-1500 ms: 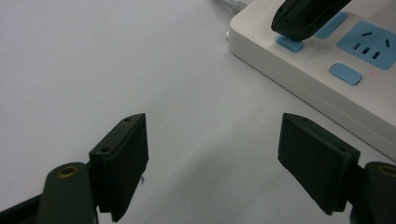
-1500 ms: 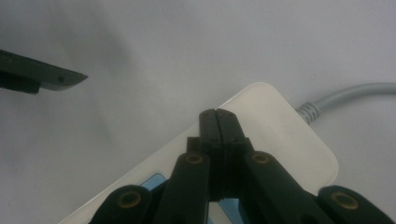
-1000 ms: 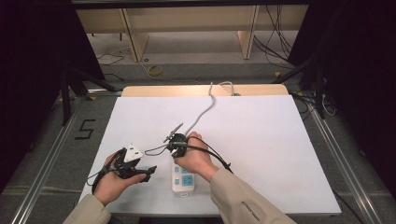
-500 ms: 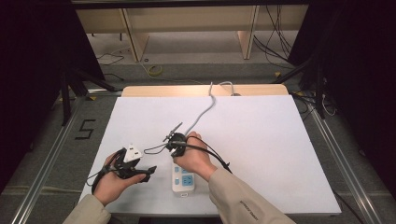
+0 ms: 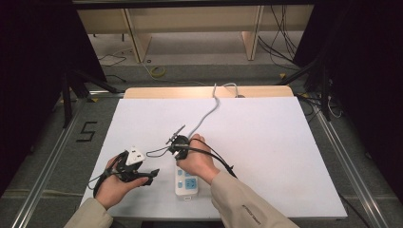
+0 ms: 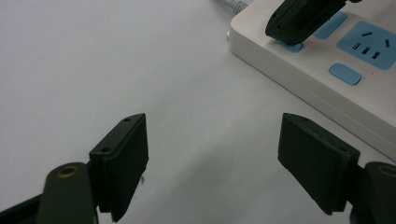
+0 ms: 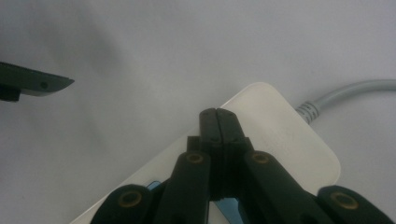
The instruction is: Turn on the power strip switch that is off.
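A: Surface first. White matte table top (image 5: 266,142) with a pale wooden strip along its far edge; dark surroundings, grey floor with cables beyond.

B: Main object?

A: White plastic power strip with blue sockets and blue buttons (image 5: 186,183), lying flat near the table's front edge, partly under the right hand (image 5: 197,161). Its grey cord (image 5: 209,111) runs away toward the far edge.

B: Right gripper (image 7: 218,116)?

A: Jaws pressed flat together, nothing between them. In its own view the closed tip points down over the strip's rounded cord end. From the left gripper view, that black tip (image 6: 303,18) touches a blue button on the strip.

B: Left gripper (image 6: 212,158)?

A: Jaws spread wide, empty, bare table between them. It sits left of the strip, near but apart; the strip's edge shows past its right jaw. Held low in the left hand (image 5: 119,183).
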Demonstrator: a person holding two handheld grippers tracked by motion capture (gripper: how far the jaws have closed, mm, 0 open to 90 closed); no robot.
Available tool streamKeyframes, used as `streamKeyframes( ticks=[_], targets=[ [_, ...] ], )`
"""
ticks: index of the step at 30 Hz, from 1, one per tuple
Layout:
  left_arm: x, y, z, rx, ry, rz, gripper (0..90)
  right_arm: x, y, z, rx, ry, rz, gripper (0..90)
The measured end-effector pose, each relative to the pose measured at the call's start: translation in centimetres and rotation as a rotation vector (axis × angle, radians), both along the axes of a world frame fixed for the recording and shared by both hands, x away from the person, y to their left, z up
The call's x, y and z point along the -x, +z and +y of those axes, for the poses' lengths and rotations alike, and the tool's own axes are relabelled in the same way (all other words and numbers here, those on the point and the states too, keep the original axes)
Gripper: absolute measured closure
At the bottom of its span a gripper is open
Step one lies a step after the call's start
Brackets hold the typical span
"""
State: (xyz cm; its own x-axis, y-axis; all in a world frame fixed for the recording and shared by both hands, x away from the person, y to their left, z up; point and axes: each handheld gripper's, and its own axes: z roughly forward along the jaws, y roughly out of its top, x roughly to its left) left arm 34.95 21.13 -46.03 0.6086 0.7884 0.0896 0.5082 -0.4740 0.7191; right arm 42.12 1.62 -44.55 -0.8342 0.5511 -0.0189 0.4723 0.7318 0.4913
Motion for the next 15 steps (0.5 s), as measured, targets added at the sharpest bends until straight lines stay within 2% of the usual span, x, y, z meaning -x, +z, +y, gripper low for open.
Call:
streamKeyframes(
  ticks=[8,13,15],
  targets=[
    [-0.05,-0.01,0.03,-0.004,-0.004,0.003,24.3,-0.16,-0.06,-0.38,-0.032,0.0,0.016,90.0],
    [-0.04,-0.05,0.02,-0.003,-0.005,0.003,24.3,-0.08,-0.24,-0.68,-0.053,0.008,0.002,90.0],
    [-0.03,-0.04,0.01,-0.004,-0.006,0.002,24.3,-0.02,-0.31,-0.87,-0.071,-0.005,0.009,90.0]
  ],
)
